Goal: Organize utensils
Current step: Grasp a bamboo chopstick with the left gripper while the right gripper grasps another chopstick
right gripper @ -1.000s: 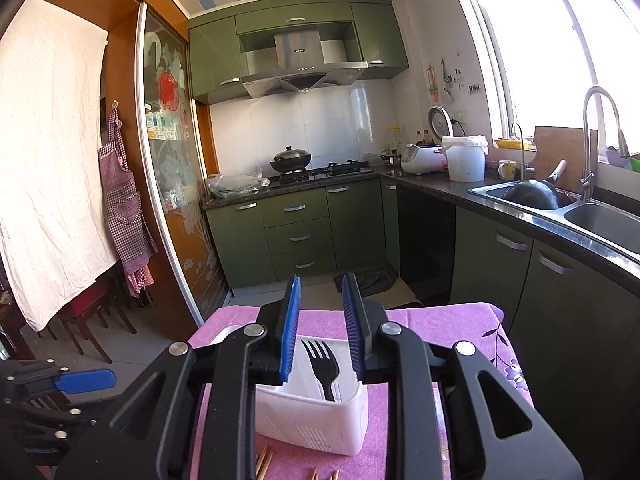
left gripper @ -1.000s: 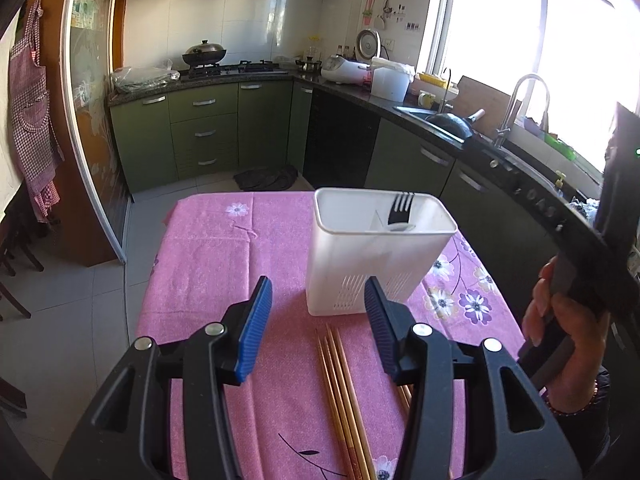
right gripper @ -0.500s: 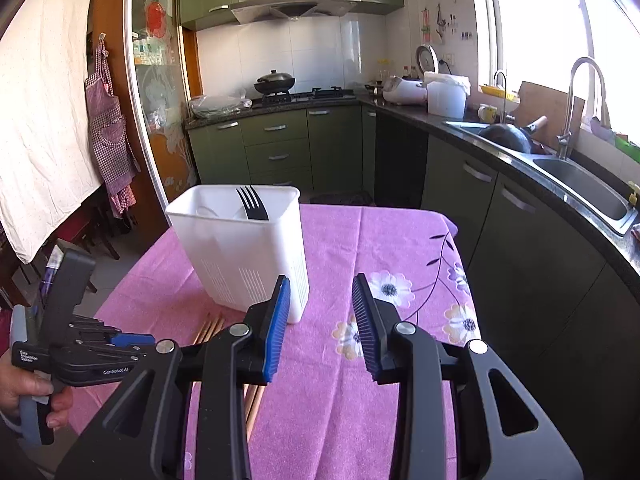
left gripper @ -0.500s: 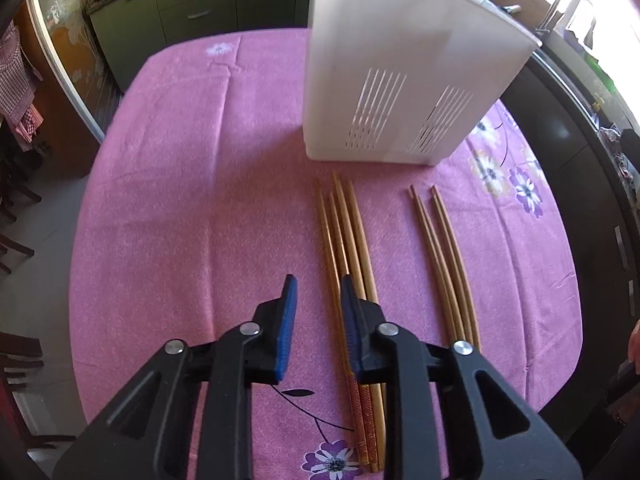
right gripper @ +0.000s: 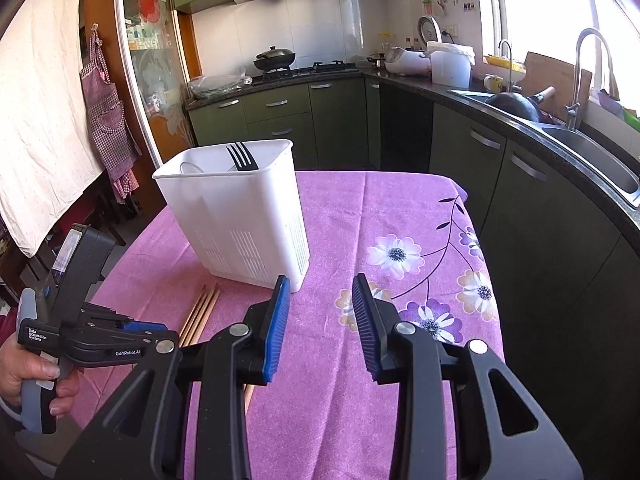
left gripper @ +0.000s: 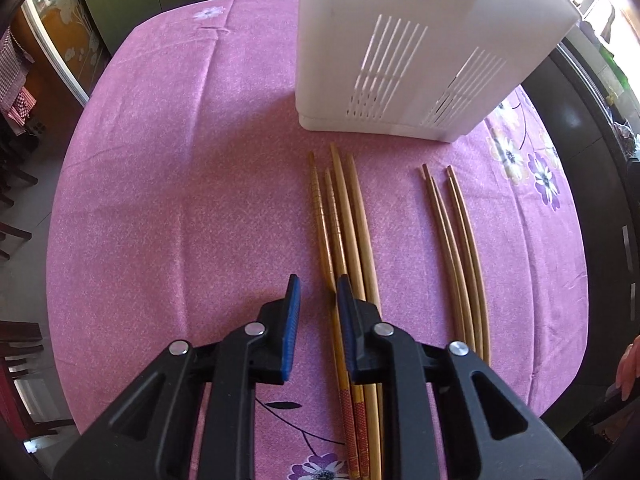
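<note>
A table (left gripper: pixel 168 168) covered with a pink flowered cloth stands in a kitchen with green cabinets. On the left, the left hand-held gripper (left gripper: pixel 316 300) points steeply down at the cloth, its blue-padded jaws a narrow gap apart; they have just been closing. Nothing is gripped: a bundle of light wooden chopsticks (left gripper: pixel 340 216) lies flat on the cloth, with the nearest stick running under the right jaw. To the right of that bundle, apart from it, lies a second group of darker chopsticks (left gripper: pixel 456 240). Beyond both groups stands a white slotted utensil holder (right gripper: pixel 240 220), upright, with a black fork (right gripper: pixel 242 156) standing inside, tines up. On the right, the right hand-held gripper (right gripper: pixel 320 296) hovers over bare cloth beside the holder, its jaws moderately apart and empty, having just opened wider.
</note>
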### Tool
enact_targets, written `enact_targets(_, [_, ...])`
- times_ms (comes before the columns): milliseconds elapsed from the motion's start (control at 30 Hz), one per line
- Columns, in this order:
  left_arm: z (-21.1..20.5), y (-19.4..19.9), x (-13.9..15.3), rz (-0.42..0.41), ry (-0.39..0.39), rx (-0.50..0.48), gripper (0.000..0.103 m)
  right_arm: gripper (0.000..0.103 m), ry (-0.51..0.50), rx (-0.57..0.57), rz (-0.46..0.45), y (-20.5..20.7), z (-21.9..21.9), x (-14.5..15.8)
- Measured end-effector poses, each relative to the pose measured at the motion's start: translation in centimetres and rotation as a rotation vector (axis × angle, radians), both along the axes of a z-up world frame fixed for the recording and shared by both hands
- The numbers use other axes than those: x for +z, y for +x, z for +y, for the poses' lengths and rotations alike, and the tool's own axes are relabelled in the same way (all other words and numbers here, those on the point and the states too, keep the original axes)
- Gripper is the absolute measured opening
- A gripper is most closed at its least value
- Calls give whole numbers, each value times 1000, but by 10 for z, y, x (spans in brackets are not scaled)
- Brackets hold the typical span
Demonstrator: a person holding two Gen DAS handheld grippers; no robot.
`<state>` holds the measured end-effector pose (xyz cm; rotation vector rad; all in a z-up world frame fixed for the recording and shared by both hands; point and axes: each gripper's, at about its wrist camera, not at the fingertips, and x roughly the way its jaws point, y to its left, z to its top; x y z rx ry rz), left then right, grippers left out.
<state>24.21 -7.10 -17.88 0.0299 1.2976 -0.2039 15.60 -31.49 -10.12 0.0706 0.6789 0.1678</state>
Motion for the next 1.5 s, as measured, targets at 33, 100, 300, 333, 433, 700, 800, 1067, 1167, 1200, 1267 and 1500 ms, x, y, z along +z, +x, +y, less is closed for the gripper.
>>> enact_targets(33, [-1,0,-1,2,9,0,18,33,0,1,3,0,1,0])
enact_targets(100, [-6,3,-5,13,20,-7,18,33,-2,4,5,1,2,0])
enact_targets(300, [-21,7,-9,13,64,-24,18,35,-25,15,29,5,7,-1])
enact_targets(333, [-23,7,-10,9,72,-32,15,38,-34,21,37,5,10,-2])
enact_targets(433, [-24,9,-11,16,52,-35,7,39,-67,48,67,8,20,-6])
enact_targets(700, [-5,3,10,-56,-2,-13,7,39,-59,120,266,33,35,-48])
enact_targets(800, [5,-5,29,-130,-13,-10,7,28,-13,159,370,44,40,-67])
enact_targets(1067, [31,-35,64,-266,-32,-8,7,18,2,191,498,63,56,-91])
enact_targets(1167, [38,-42,72,-294,-43,-11,7,16,-24,190,518,67,64,-95])
enact_targets(1200, [40,-44,73,-300,-45,-14,7,16,-41,183,523,68,66,-97])
enact_targets(1267, [41,-47,75,-307,-51,-19,7,16,-64,174,526,69,69,-98])
enact_targets(1500, [43,-53,79,-329,-61,-29,7,16,-124,167,539,69,85,-97])
